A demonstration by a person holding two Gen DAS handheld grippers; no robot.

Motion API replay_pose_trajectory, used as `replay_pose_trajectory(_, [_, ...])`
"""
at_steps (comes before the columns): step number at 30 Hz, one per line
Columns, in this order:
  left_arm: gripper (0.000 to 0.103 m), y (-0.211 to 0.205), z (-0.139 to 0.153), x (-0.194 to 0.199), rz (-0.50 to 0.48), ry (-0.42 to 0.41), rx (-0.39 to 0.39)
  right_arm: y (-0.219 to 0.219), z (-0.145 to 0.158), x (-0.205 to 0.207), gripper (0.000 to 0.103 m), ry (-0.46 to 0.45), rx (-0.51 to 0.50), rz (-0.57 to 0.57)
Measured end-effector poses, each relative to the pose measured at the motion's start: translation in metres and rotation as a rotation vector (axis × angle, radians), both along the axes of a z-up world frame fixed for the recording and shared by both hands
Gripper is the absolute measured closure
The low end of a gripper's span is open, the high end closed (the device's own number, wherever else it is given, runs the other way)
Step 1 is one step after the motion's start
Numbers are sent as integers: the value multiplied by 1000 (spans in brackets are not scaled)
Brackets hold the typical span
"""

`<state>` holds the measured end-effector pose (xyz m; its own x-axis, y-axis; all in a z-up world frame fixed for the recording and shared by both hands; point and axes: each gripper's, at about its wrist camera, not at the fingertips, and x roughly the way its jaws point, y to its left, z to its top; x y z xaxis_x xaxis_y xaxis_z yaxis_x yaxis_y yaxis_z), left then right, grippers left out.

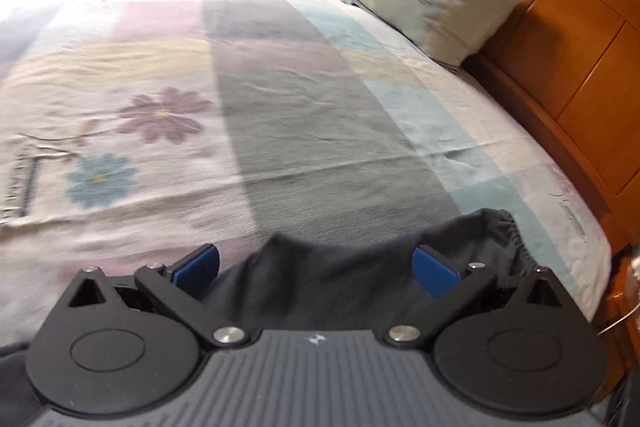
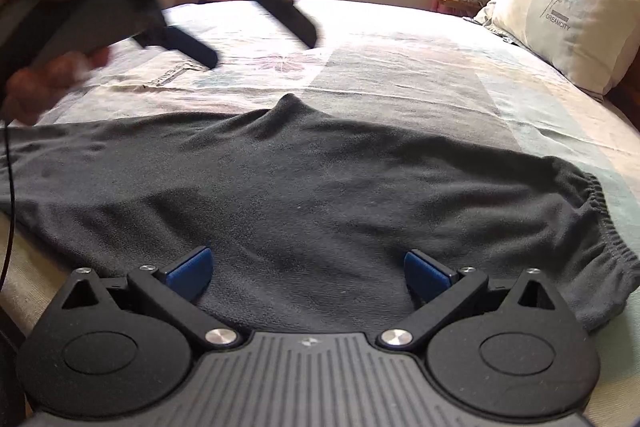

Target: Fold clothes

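**Op A:** While both claws hang empty, I log the layout. The dark grey fleece garment with an elastic gathered band (image 2: 320, 187) lies spread across the near side of the pastel patchwork bedsheet with flower prints (image 1: 160, 75); the gathered band sits at its right end, and one small peak of cloth stands up along the far edge. My right gripper (image 2: 307, 273) hovers low over the near hem, blue pads wide apart, nothing between them.

**Op B:** And the left gripper (image 1: 316, 267)?

**Op A:** Released too, fingers spread. From the right wrist view it is up in the air over the far left of the bed, blurred, a hand (image 2: 44, 83) around its handle.

**Op B:** Folded once or laid flat?

**Op A:** I cannot tell how many layers lie there; the spread would fit either.

**Op B:** Advice for a clean grip?

**Op A:** Fleece is thick and slack, I judge. Pinch right at an edge, take every layer, lift both ends level, and keep clear of the cream pillow (image 2: 560, 19).
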<state>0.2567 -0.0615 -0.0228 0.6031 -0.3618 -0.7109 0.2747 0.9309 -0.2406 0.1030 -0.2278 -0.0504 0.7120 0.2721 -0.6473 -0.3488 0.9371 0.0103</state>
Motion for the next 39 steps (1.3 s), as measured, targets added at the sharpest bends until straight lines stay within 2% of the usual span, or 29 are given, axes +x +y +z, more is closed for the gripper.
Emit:
replay_pose_trajectory(4, [1, 18, 8, -24, 31, -70, 100, -13, 17, 15, 0, -69, -40, -19])
replay_pose_trajectory(8, [1, 35, 11, -30, 69, -75, 108, -5, 26, 45, 0, -87, -75, 10])
replay_pose_trajectory(12, [1, 47, 8, -34, 94, -70, 100, 16, 13, 79, 0, -15, -31, 109])
replay_pose_trajectory(14, [1, 53, 7, -37, 106, -68, 96, 25, -1, 99, 0, 37, -55, 107])
replay_pose_trajectory(17, [1, 62, 5, -40, 125, -64, 89, 27, -5, 115, 0, 51, -36, 111])
replay_pose_trajectory(20, [1, 71, 3, -43, 143, -61, 83, 27, 8, 108, 0, 59, -116, 93])
replay_pose_trajectory(23, [1, 72, 0, -45, 143, -53, 76, 10, 24, 73, 0, -29, -181, 72])
replay_pose_trajectory(25, [1, 69, -1, -47, 122, -48, 65, -13, 23, 57, 0, -35, -180, 56])
replay_pose_trajectory(27, [1, 62, -3, -50, 92, -34, 64, -37, 7, 51, 0, 6, -206, -4])
replay_pose_trajectory(28, [1, 57, -3, -52, 76, -34, 70, -52, -2, 48, 0, 30, -195, -39])
replay_pose_trajectory(31, [1, 47, -2, -61, 41, -37, 83, -100, -7, 34, 0, 80, 15, -137])
replay_pose_trajectory(35, [1, 42, 2, -66, 32, -40, 95, -105, -2, 14, 0, 47, -54, -138])
replay_pose_trajectory(39, [1, 36, 11, -73, 14, -56, 113, -95, 14, 23, 0, -22, -29, -88])
